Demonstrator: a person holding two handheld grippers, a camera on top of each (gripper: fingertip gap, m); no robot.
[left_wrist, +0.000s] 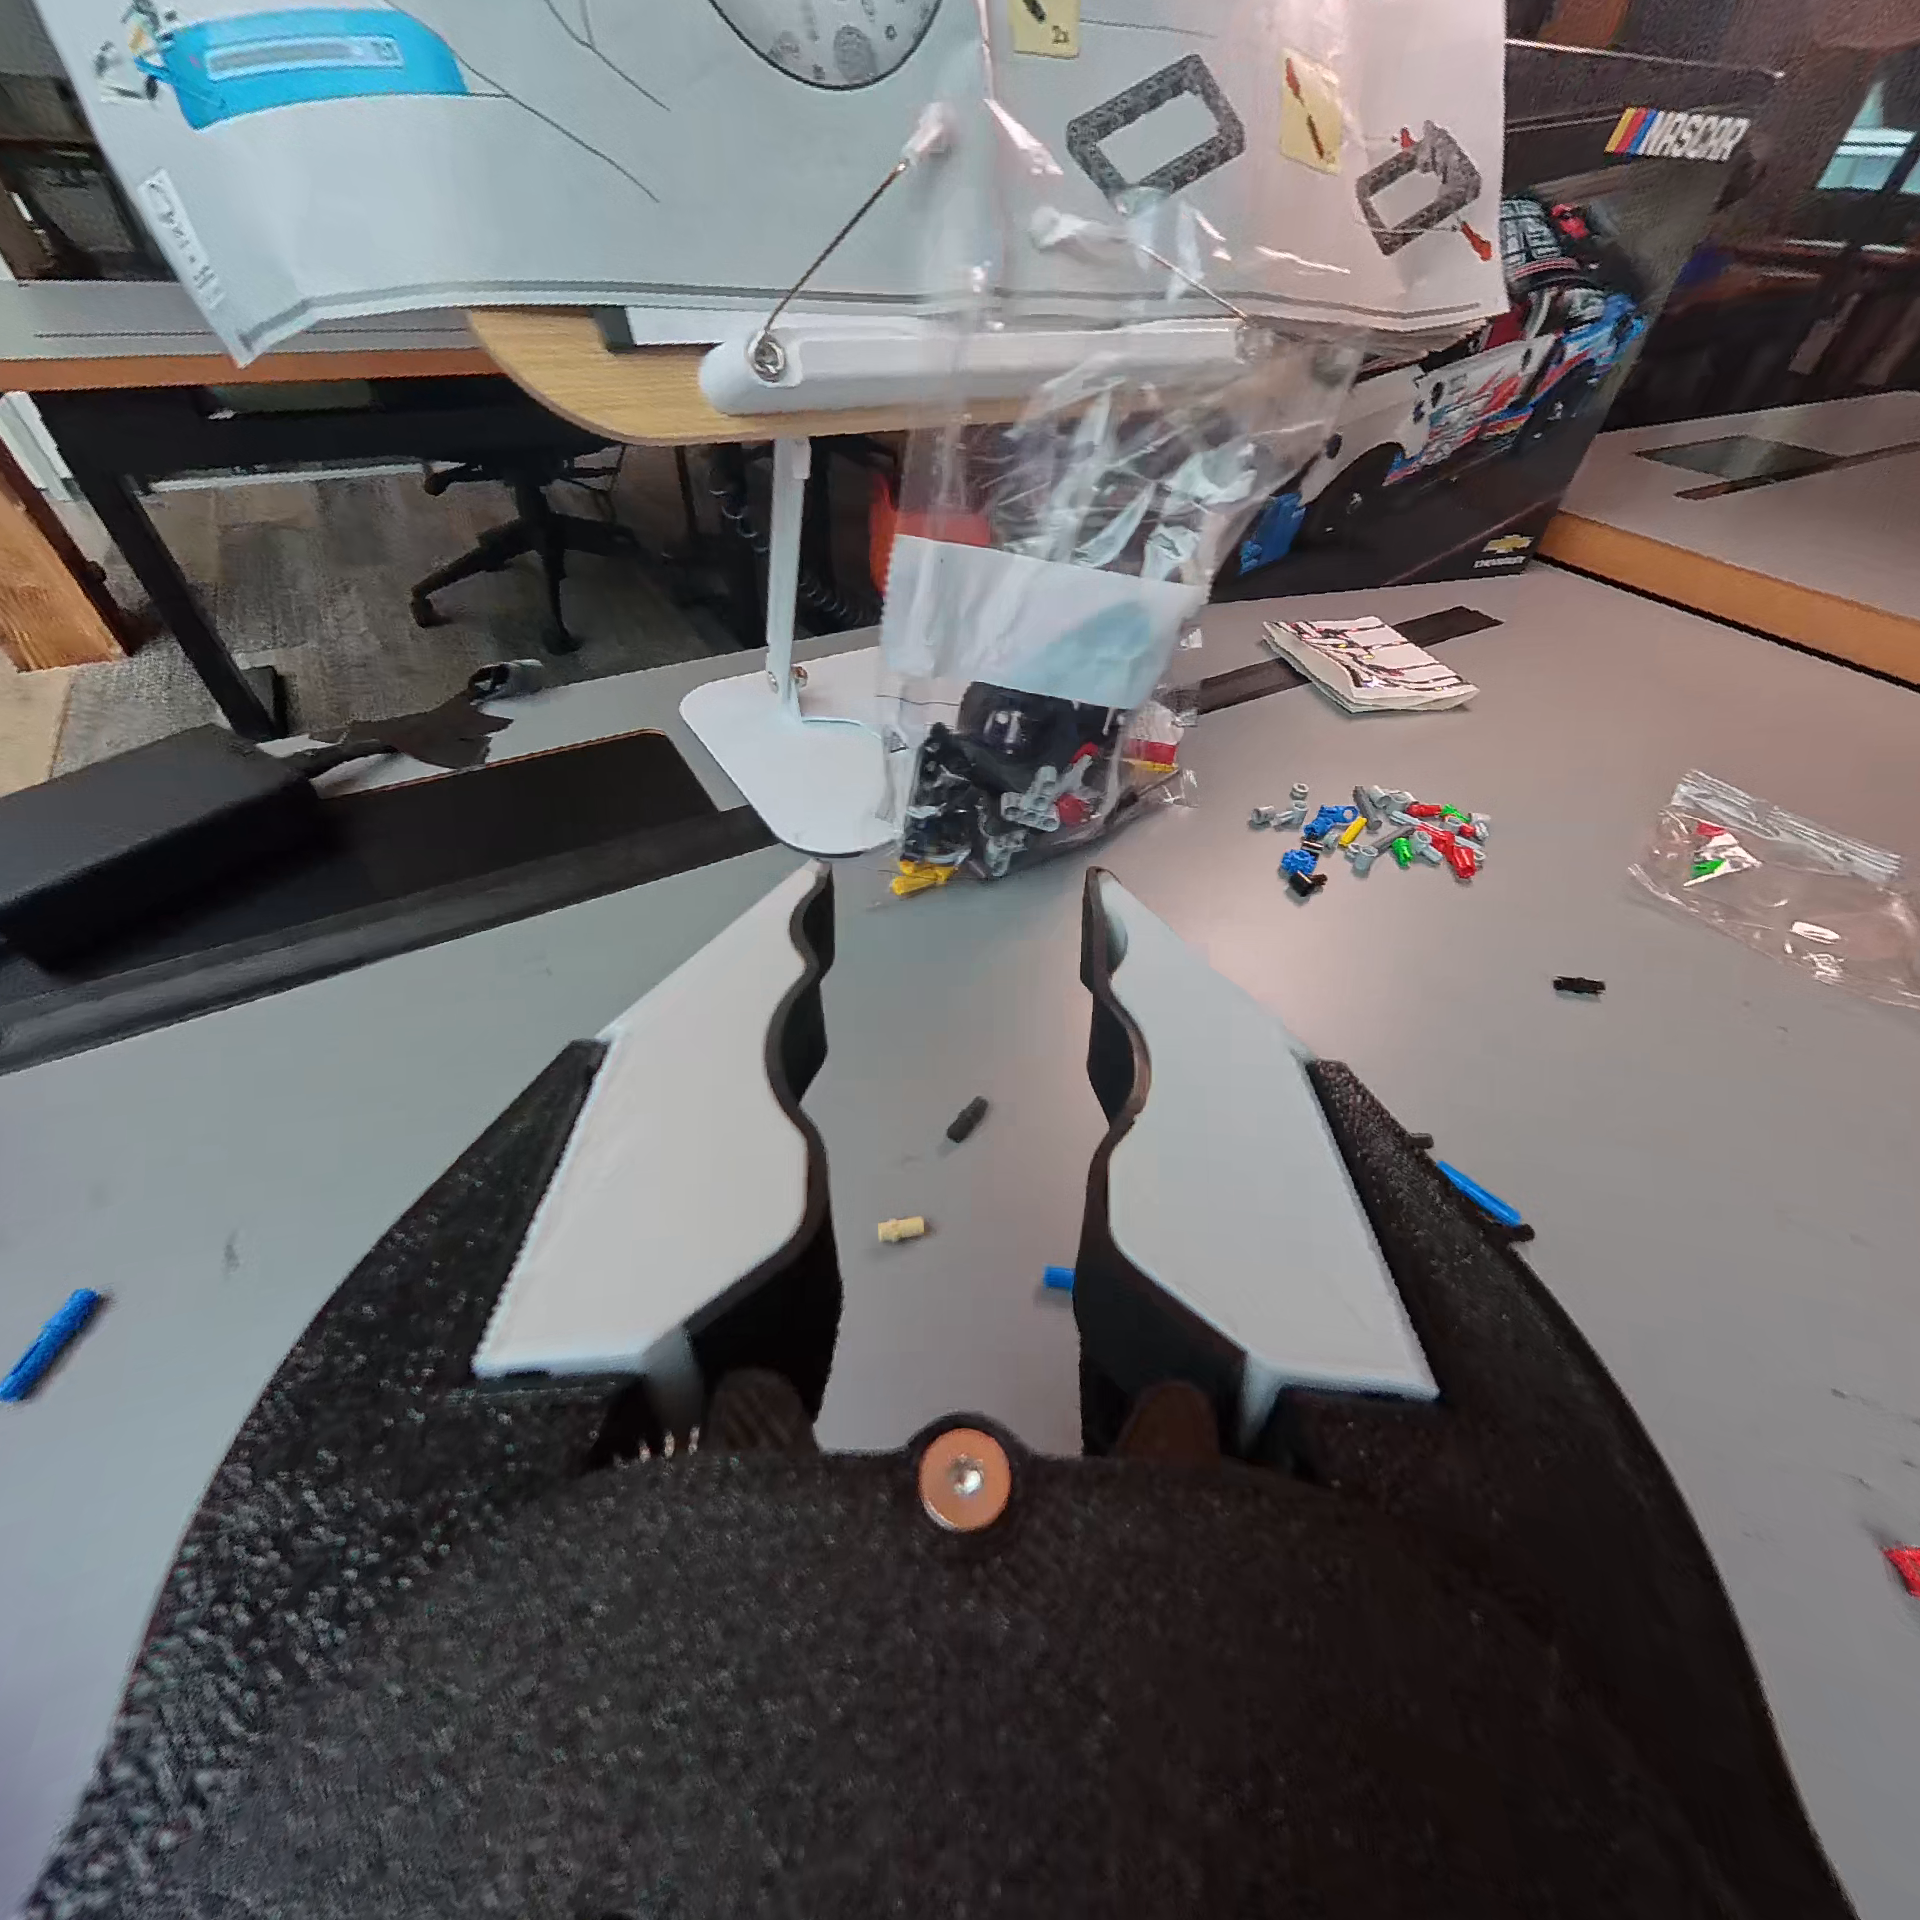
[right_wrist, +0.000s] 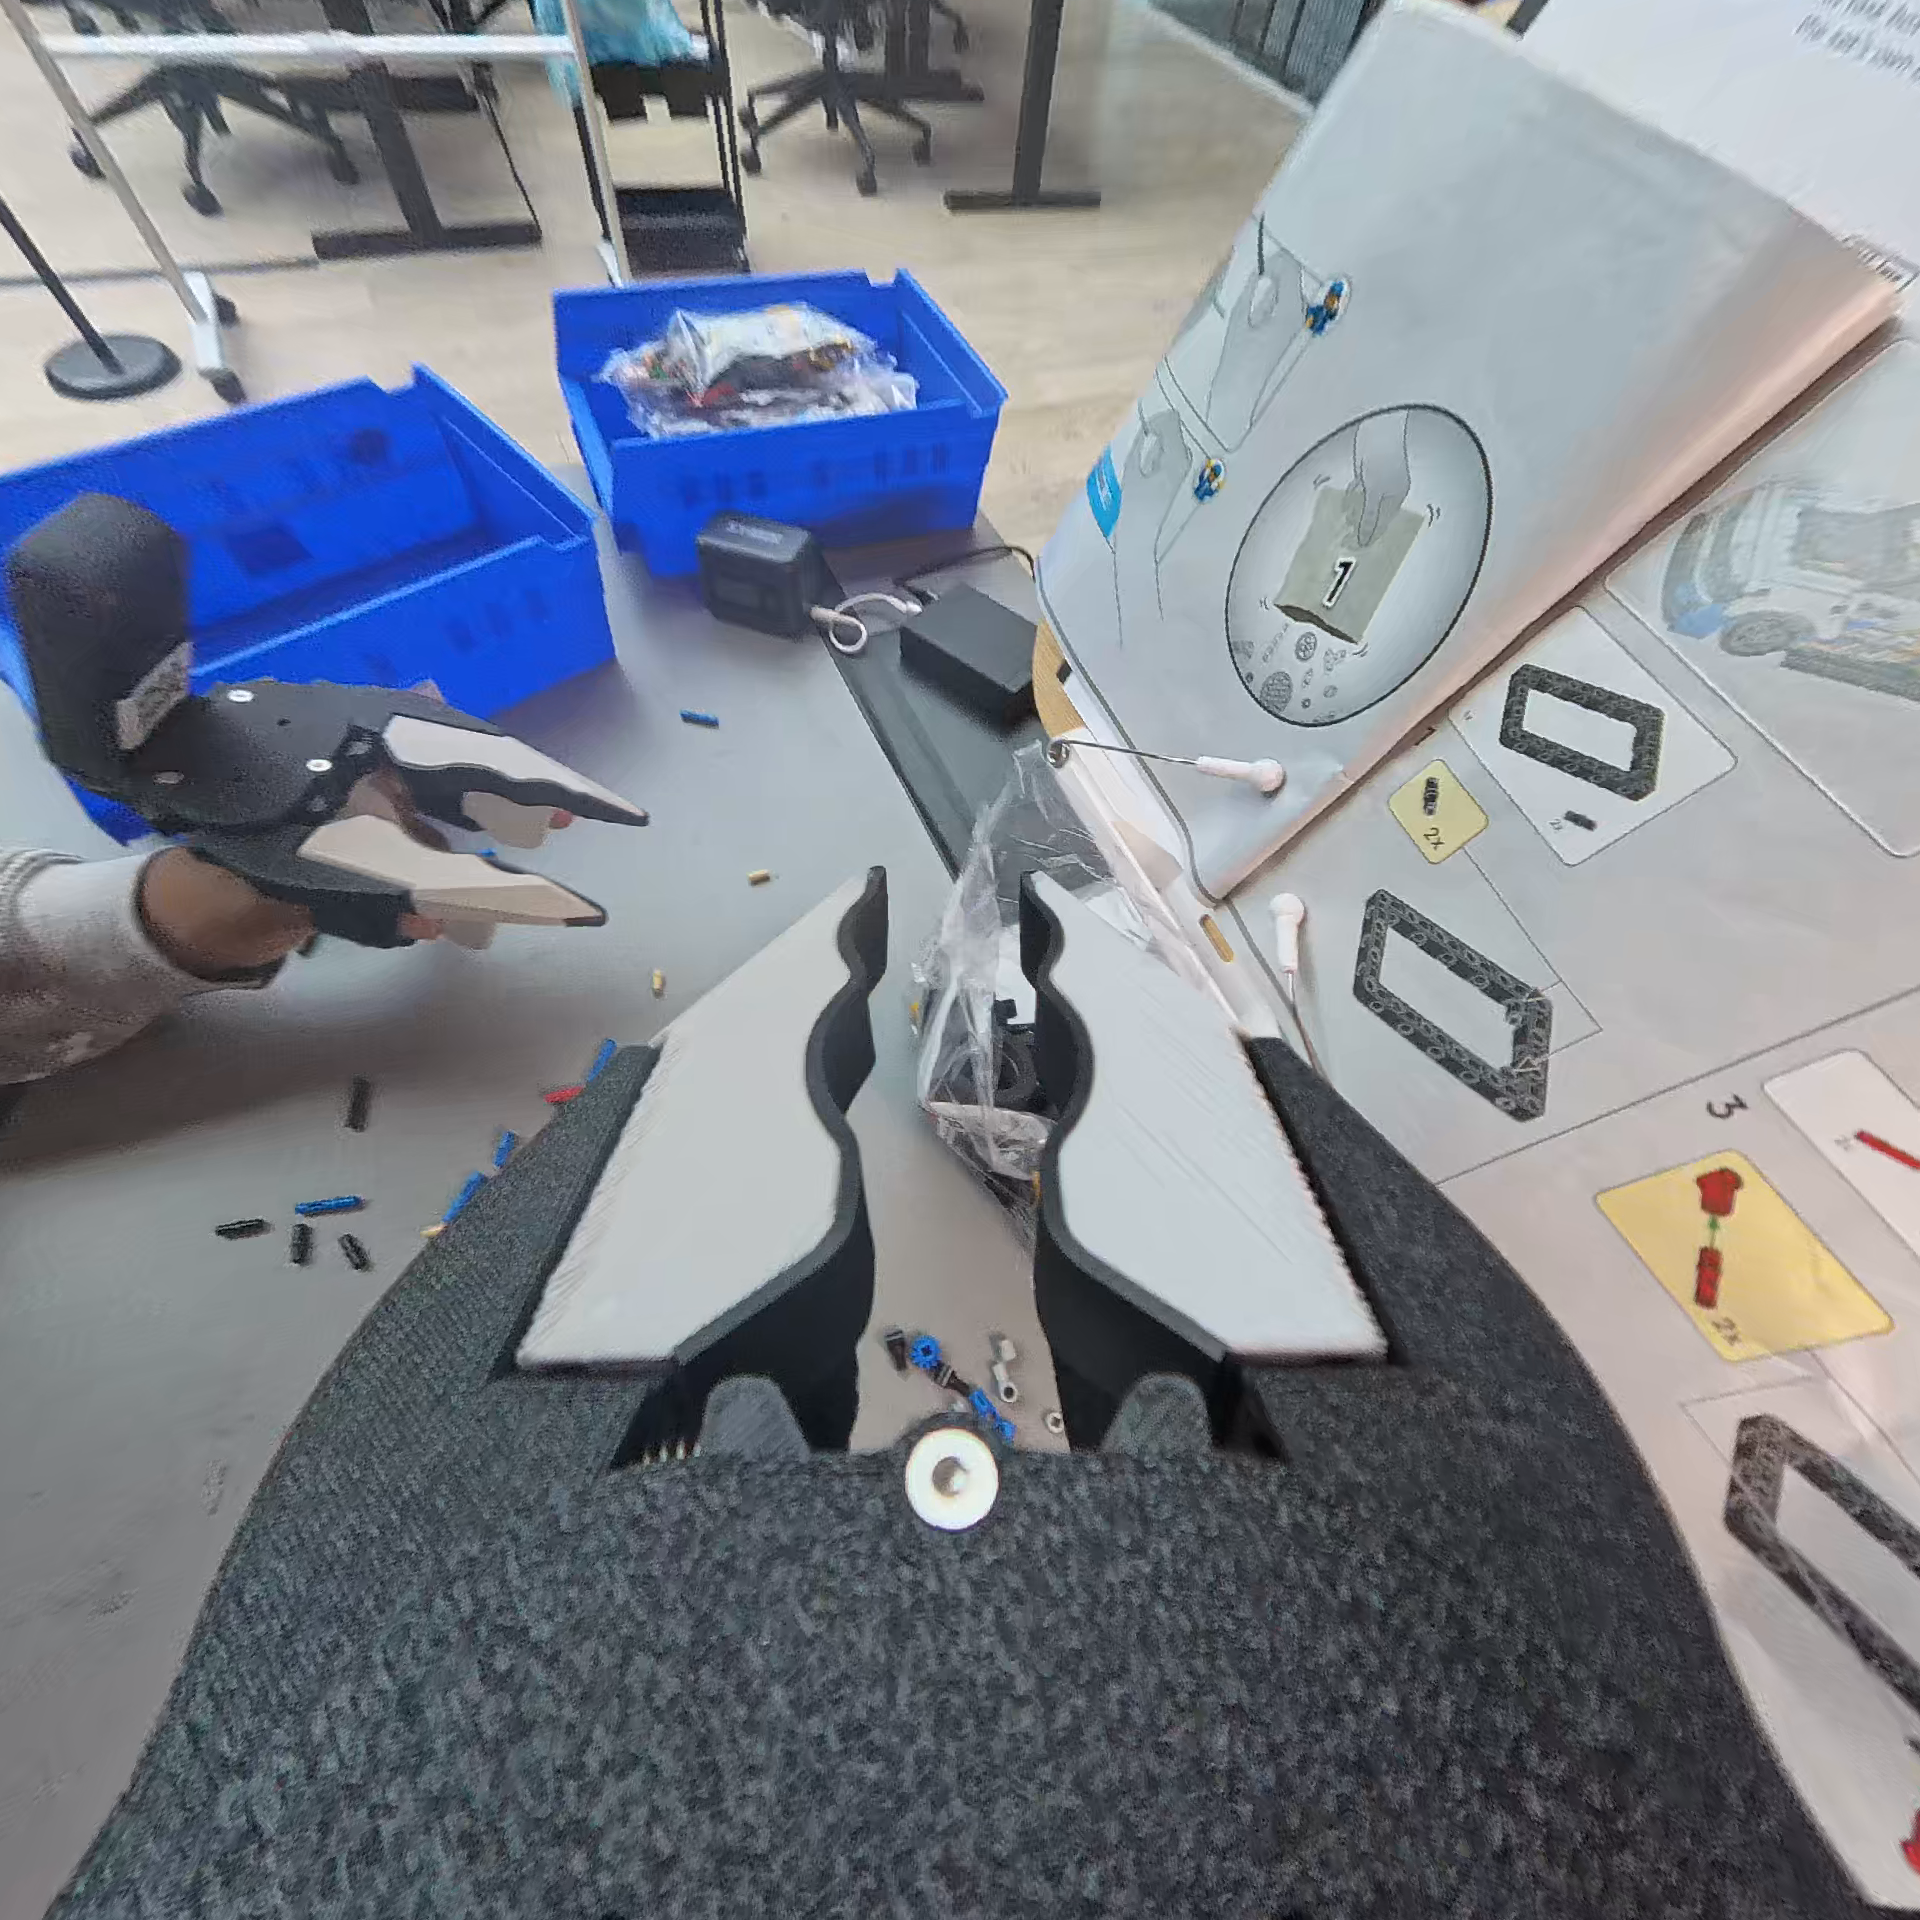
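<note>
A clear plastic bag of small building-toy parts (left_wrist: 1029, 727) stands on the grey table (left_wrist: 1558, 1195), leaning on a white book stand (left_wrist: 769, 748). My left gripper (left_wrist: 958, 883) is open and empty, low over the table just short of the bag. A black pin (left_wrist: 966, 1120) and a tan pin (left_wrist: 902, 1229) lie between its fingers. My right gripper (right_wrist: 954, 881) is open above the bag (right_wrist: 977, 997), which shows between its fingers; I cannot tell whether they touch. The left gripper (right_wrist: 623, 868) also shows in the right wrist view, held by a hand.
An open instruction booklet (right_wrist: 1403, 416) rests on the stand. A pile of coloured pieces (left_wrist: 1371, 831), an emptied bag (left_wrist: 1787, 883), a sticker sheet (left_wrist: 1366, 665) and the set's box (left_wrist: 1558, 364) lie to the right. Two blue bins (right_wrist: 312, 520) (right_wrist: 779, 457) stand at the far left. Loose pins (right_wrist: 312, 1226) are scattered about.
</note>
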